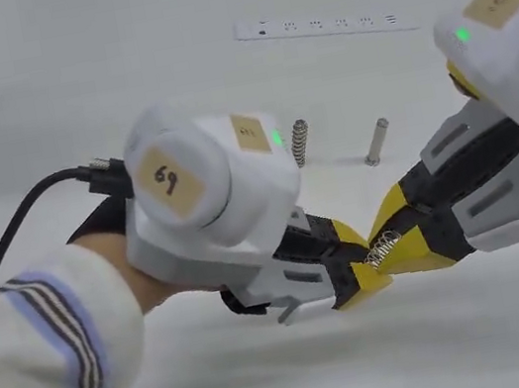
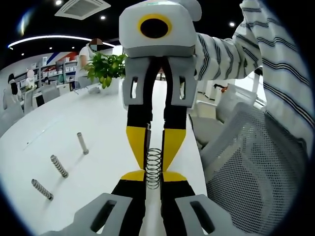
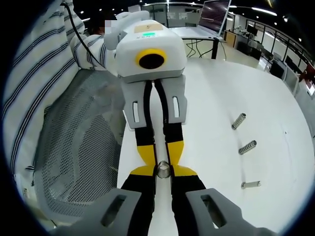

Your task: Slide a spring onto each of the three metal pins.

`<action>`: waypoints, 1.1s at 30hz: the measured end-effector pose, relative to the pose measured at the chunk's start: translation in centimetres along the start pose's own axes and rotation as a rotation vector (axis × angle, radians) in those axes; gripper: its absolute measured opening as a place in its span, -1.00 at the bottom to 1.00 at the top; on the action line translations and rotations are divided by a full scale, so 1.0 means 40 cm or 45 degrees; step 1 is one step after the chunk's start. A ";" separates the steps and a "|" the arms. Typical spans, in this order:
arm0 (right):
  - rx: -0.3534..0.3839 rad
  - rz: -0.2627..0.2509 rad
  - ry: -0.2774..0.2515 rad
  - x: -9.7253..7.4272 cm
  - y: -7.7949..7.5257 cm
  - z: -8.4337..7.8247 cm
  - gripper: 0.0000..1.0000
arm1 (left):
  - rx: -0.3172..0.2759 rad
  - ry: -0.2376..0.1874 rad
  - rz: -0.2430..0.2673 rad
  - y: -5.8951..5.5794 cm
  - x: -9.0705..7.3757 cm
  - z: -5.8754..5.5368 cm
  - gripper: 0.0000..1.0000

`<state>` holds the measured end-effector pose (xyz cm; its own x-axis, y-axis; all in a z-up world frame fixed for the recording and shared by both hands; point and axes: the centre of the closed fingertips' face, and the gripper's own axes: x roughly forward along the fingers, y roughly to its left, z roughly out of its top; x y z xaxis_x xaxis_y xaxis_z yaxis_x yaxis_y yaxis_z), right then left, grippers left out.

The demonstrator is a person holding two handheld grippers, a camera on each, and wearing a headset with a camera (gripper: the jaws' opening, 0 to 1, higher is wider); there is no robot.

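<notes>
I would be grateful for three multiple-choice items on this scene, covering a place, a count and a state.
1. Where is the loose spring?
A. flat on the table
B. between both grippers' tongs
C. on a pin
2. How many pins carry springs?
A. none
B. two
C. three
3. The third pin is:
A. bare
B. sprung
C. gripped
Answers: B, the left gripper and right gripper meet tip to tip around it; B, two show coils; A, smooth metal shows.
</notes>
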<state>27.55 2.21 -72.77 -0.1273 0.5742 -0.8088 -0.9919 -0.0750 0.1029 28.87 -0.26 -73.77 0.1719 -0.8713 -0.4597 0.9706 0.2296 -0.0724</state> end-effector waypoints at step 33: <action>0.072 -0.102 0.022 -0.061 -0.075 -0.037 -0.84 | -0.170 -0.005 0.194 0.073 -0.148 -0.062 0.06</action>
<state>30.83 -0.16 -71.97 -0.0480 0.5622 -0.8256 -0.9974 0.0170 0.0696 30.27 6.66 -73.44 0.3160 -0.8237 -0.4708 0.9024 0.4142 -0.1189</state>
